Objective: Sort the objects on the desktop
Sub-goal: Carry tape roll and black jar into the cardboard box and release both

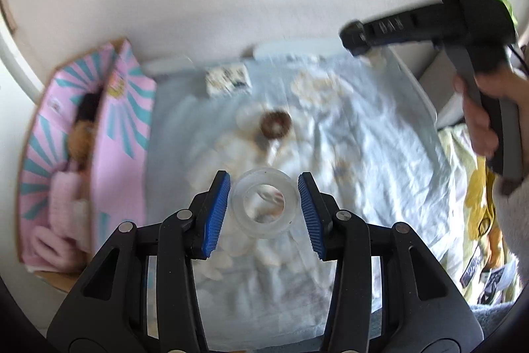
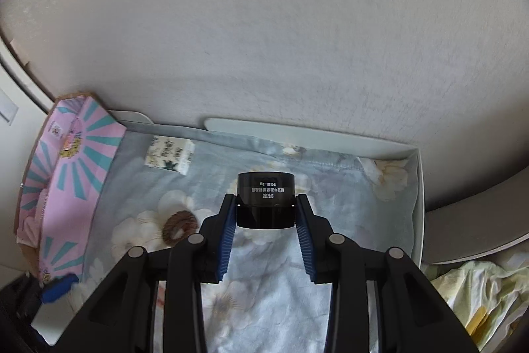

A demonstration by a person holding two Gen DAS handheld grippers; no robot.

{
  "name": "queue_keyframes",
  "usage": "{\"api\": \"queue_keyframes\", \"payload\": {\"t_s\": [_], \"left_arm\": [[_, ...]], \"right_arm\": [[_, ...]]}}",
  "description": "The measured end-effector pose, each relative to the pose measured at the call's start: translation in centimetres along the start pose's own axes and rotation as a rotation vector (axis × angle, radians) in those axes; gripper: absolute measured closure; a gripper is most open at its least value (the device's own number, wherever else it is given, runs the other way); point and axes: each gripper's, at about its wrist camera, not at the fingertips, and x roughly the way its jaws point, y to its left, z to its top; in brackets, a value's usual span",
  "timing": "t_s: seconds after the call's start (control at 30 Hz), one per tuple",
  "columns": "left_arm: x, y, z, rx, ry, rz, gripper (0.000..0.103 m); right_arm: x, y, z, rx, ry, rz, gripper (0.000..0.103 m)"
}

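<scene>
My left gripper (image 1: 264,204) has a clear, ring-shaped roll of tape (image 1: 263,205) between its blue pads (image 1: 216,214). The left pad touches the roll, but there seems to be a sliver of gap at the right pad, so I cannot tell if the grip is firm. My right gripper (image 2: 265,214) is clamped on a small black round jar with white lettering (image 2: 265,200), its pads pressing both sides at the fingertips.

Below and beyond both grippers lies the pale blue flowered cloth (image 2: 264,286) covering the bench. Ahead and left of the right gripper a brown fuzzy hair tie (image 2: 180,227) lies on the cloth, well apart from it. Farther on, near the wall, sits a small white printed carton (image 2: 169,154). Far left stands an open pink and teal striped cardboard box (image 2: 79,174). The left view shows soft, blurred things inside it, one pink and one brown. A person's hand (image 1: 479,121) holds the right gripper's handle.

I judge the sort partly done: some things are boxed, two are in hand and not yet placed, and the hair tie and carton remain.
</scene>
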Motion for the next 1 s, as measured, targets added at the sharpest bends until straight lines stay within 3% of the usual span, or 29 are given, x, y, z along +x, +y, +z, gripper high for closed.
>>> {"api": "queue_keyframes", "payload": {"t_s": [0.33, 0.53, 0.7, 1.0], "left_arm": [[-6.2, 9.1, 2.9, -0.137, -0.105, 0.133, 0.063], [-7.8, 15.7, 2.2, -0.235, -0.104, 0.229, 0.063], [-7.0, 19.7, 0.6, -0.302, -0.064, 0.268, 0.063], [-3.0, 22.9, -3.4, -0.392, 0.035, 0.25, 0.063]], "right_arm": [[-3.9, 9.0, 3.5, -0.172, -0.074, 0.088, 0.07], [-3.6, 16.8, 5.6, -0.276, -0.067, 0.18, 0.07], [-1.6, 23.1, 6.3, -0.352, -0.009, 0.273, 0.07], [5.5, 31.3, 4.3, -0.466, 0.157, 0.31, 0.07]]}}
